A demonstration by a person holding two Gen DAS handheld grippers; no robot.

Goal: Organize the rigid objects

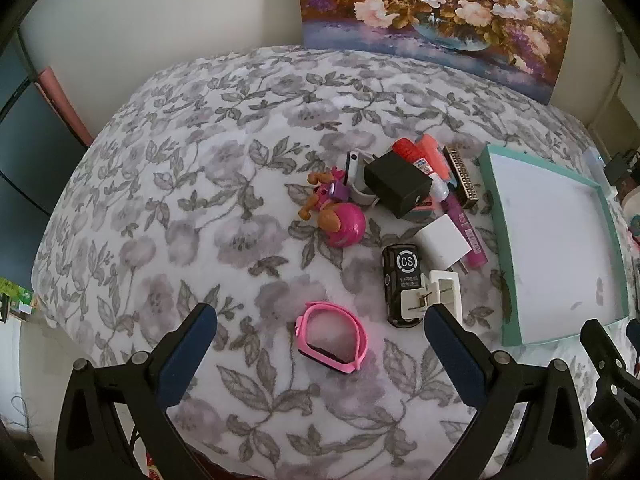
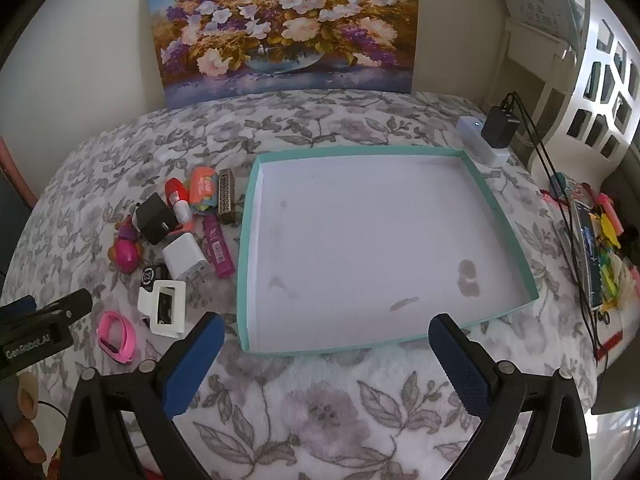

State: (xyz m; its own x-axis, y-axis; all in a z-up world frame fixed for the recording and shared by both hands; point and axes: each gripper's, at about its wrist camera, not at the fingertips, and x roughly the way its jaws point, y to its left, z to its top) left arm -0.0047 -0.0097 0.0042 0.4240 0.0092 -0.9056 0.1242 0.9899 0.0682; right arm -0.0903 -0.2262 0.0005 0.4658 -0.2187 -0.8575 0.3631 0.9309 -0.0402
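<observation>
A pink wristband lies on the floral blanket between the fingers of my open left gripper. Beyond it lie a black CS device, a white clip, a white charger cube, a black box, a pink ball toy, a magenta tube and a harmonica. The teal tray stands empty in front of my open right gripper.
A flower painting leans on the wall behind the bed. A white power strip with a black adapter sits past the tray's far right corner, its cables running down the right. Colourful clutter lies at the right edge.
</observation>
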